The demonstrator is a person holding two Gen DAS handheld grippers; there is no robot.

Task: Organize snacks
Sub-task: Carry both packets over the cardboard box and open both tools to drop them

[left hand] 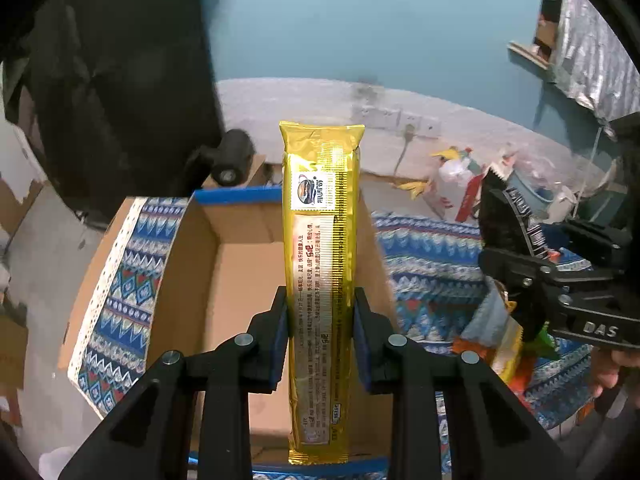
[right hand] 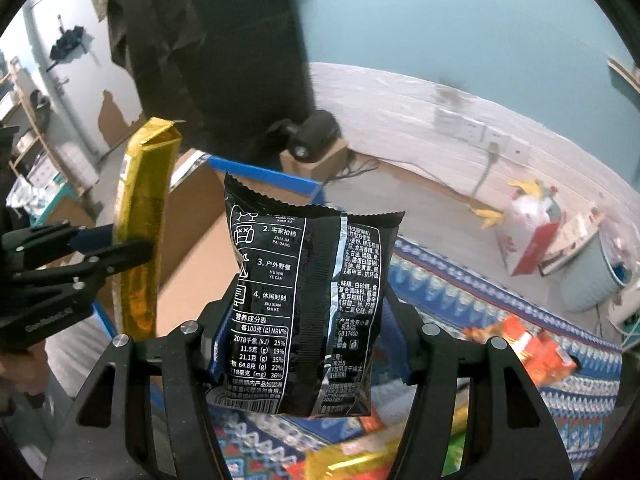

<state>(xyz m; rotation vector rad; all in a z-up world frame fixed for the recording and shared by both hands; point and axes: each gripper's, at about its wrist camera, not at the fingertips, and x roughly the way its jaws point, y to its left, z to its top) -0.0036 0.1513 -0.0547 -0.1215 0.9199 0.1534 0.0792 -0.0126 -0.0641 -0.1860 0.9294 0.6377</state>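
My left gripper (left hand: pixel 320 320) is shut on a long gold snack packet (left hand: pixel 322 264) and holds it upright above an open cardboard box (left hand: pixel 232 264). The gold packet also shows in the right wrist view (right hand: pixel 142 232), clamped in the left gripper (right hand: pixel 116 248). My right gripper (right hand: pixel 304 332) is shut on a black snack bag (right hand: pixel 304 312) with white print, held up above the patterned cloth. The right gripper also shows at the right of the left wrist view (left hand: pixel 516 240), beside the box.
A blue patterned cloth (left hand: pixel 432 264) covers the table beside the box. Loose orange, yellow and green snack packets (right hand: pixel 532 352) lie on it below the right gripper. A black camera (left hand: pixel 232 156) stands behind the box. A bag (right hand: pixel 528 232) and a bin (right hand: pixel 592 272) stand on the floor.
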